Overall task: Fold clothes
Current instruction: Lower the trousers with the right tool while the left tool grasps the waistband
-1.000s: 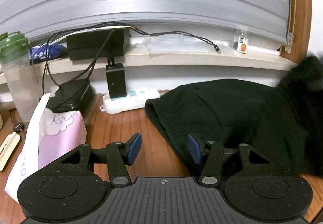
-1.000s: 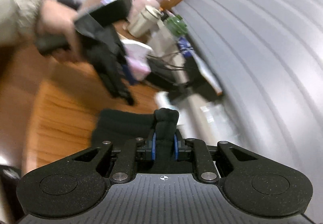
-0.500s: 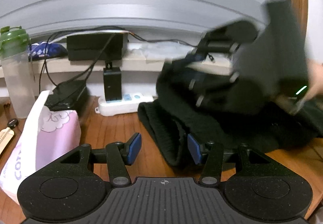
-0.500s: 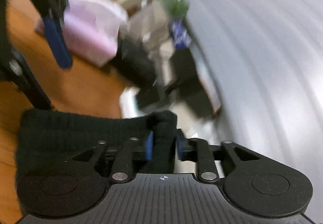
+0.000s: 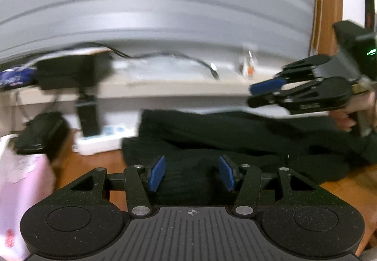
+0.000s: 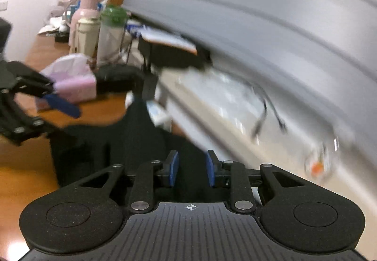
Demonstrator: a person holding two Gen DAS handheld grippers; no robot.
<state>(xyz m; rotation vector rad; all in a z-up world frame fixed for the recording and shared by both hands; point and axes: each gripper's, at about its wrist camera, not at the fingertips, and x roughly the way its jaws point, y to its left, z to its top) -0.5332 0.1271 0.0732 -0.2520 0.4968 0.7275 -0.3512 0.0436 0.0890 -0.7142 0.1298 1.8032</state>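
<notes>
Nearest the lens, the left gripper (image 5: 192, 176) hangs over the near fold of a black knitted sweater (image 5: 235, 140) spread on a wooden desk (image 5: 92, 162), its 2 blue pads (image 5: 157, 172) apart and closing, dark knit seen between them but neither pad pressing on it. The sweater lies across the middle of the desk, its hem toward the left end and its bulk running to the right end, bunched along the back edge. In the right wrist view, the right gripper (image 6: 192, 168) sits low above the same garment, its pads (image 6: 173, 166) a narrow gap apart and closing, black cloth below and between them though no grip shows. The left wrist camera catches that right gripper above the sweater at the desk's right end, a hand (image 5: 348, 112) around its handle. At the desk's left end stands a pink tissue pack (image 6: 75, 79), with a white power strip (image 5: 99, 140) and a black adapter (image 5: 40, 131) toward the back edge. Behind them a pale ledge (image 5: 165, 86) carries a black box (image 5: 70, 70) and a trailing cable (image 5: 165, 58). A green-lidded bottle (image 6: 110, 32) and a pink flask (image 6: 86, 13) stand at the far left, under grey window blinds (image 5: 165, 2). Motion blur softens much of both views.
</notes>
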